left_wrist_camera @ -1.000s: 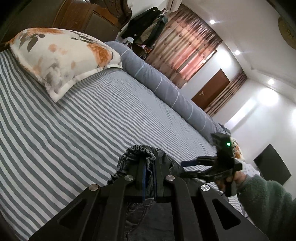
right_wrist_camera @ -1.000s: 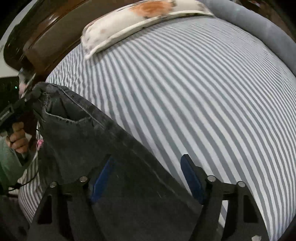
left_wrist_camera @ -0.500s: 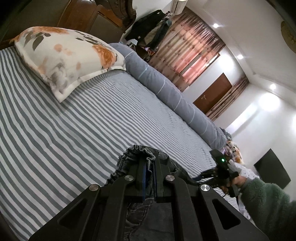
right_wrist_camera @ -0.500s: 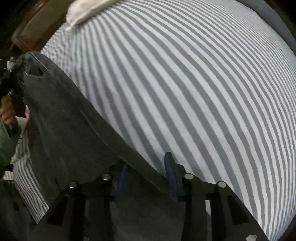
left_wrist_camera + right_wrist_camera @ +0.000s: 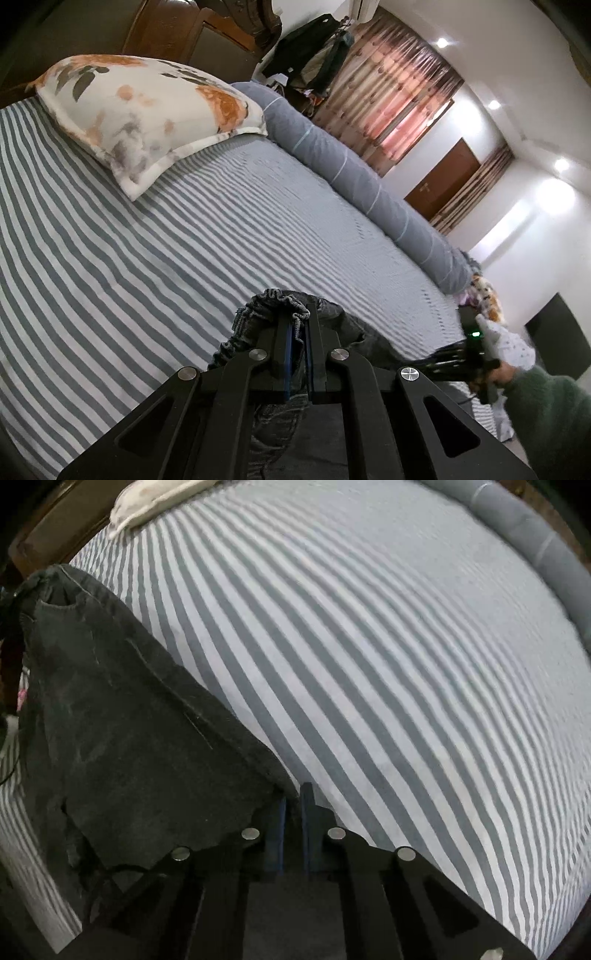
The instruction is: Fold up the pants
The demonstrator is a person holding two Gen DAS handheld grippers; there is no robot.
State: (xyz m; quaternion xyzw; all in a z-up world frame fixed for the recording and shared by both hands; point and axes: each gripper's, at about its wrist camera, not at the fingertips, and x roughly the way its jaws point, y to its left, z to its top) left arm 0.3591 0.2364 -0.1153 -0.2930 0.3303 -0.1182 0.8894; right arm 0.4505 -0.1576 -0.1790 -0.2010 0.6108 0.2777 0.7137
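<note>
1. at the far left of the left wrist view lies the striped bed sheet [image 5: 122,258], grey and white, with a floral pillow [image 5: 147,110] on it near the wooden headboard [image 5: 192,33]
2. low in the middle of this view is the left gripper [image 5: 298,332]; its jaws are closed on the gathered waistband of the dark pants [image 5: 273,306], and the cloth bunches around both blue pads
3. to the right of the pillow a long grey bolster [image 5: 354,177] runs along the far edge of the bed, and behind it hang pink curtains [image 5: 391,92] (some dark clothes hang beside them)
4. at the right edge a hand in a green sleeve [image 5: 546,406] holds the right gripper [image 5: 439,356], which is small and blurred here
5. in the right wrist view the pants [image 5: 122,738] spread from the upper left corner down to the bottom middle, lying partly over the sheet [image 5: 369,664]
6. at the bottom middle the right gripper [image 5: 293,805] has its jaws closed on the edge of the pants, with the fabric pinched between the blue pads
7. right of the gripper there is only striped sheet, and the bolster [image 5: 535,554] curves along the upper right
</note>
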